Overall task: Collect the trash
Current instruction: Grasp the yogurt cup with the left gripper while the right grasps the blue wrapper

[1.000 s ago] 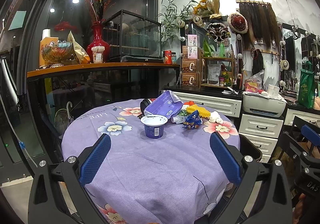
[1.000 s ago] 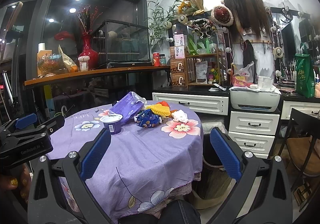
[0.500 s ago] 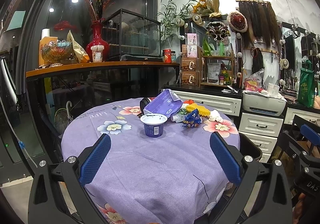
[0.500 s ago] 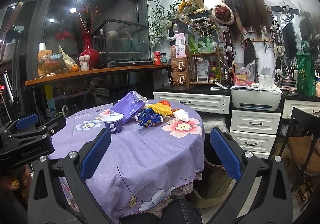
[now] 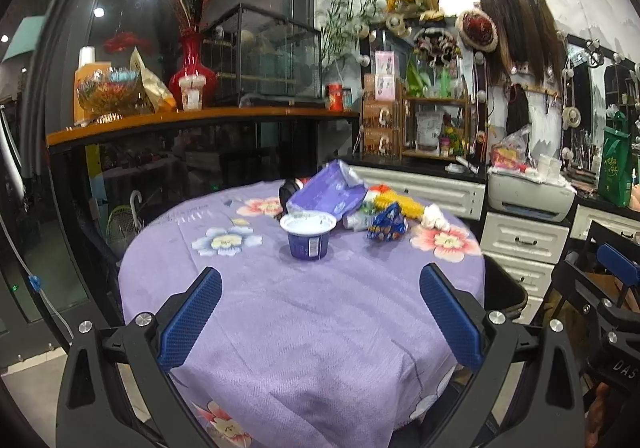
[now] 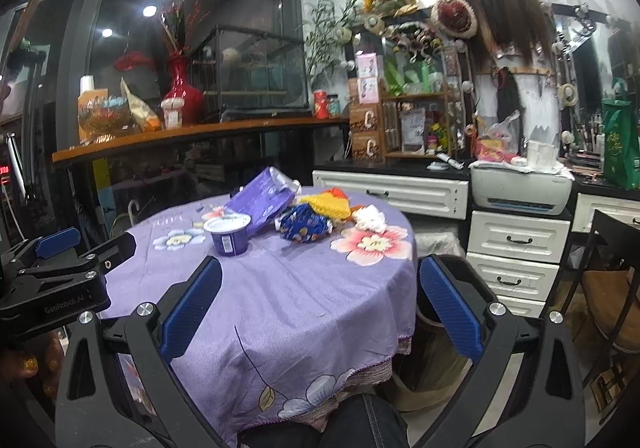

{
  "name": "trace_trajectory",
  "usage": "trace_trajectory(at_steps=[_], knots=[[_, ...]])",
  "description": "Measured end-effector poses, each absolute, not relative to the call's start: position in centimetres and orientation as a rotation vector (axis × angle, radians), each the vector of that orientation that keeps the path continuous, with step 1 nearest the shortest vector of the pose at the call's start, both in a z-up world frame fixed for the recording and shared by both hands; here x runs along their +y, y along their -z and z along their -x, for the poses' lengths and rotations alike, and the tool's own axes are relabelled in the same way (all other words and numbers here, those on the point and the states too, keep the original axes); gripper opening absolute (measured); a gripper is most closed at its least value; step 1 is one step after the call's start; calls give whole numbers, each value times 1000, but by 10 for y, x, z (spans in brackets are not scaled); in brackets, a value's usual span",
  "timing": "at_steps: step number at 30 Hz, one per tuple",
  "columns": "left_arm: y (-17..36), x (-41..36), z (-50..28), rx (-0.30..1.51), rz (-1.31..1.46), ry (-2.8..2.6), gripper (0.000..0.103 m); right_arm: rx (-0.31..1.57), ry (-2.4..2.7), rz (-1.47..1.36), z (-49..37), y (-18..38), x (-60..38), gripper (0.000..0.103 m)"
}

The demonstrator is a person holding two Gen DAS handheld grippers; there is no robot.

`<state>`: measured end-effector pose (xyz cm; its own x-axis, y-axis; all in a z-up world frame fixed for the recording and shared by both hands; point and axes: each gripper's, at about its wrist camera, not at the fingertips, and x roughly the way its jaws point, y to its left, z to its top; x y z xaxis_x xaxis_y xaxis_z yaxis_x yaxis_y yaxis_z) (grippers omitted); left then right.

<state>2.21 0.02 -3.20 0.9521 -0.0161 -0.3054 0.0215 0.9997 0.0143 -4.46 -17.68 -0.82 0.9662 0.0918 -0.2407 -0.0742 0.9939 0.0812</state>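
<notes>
left wrist | left tongs (image 5: 320, 312) agape, right tongs (image 6: 320, 312) agape | bin (image 6: 448, 312) half hidden behind table (image 6: 280, 308)

Matt woven tablecloth (image 5: 304, 328); glossy plastic cup (image 5: 309, 234).

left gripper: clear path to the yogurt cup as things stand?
Probably yes. The left gripper is open and empty, the yogurt cup stands upright straight ahead of it, and only bare tablecloth lies between. The purple packet sits behind the cup, not in the way.
</notes>
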Motion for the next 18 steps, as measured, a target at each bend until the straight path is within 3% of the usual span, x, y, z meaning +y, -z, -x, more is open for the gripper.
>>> trace_trajectory(at_steps=[18], knots=[[66,18,-111,626,-51,47,98,624,-199,-137,-121,57,-167,98]])
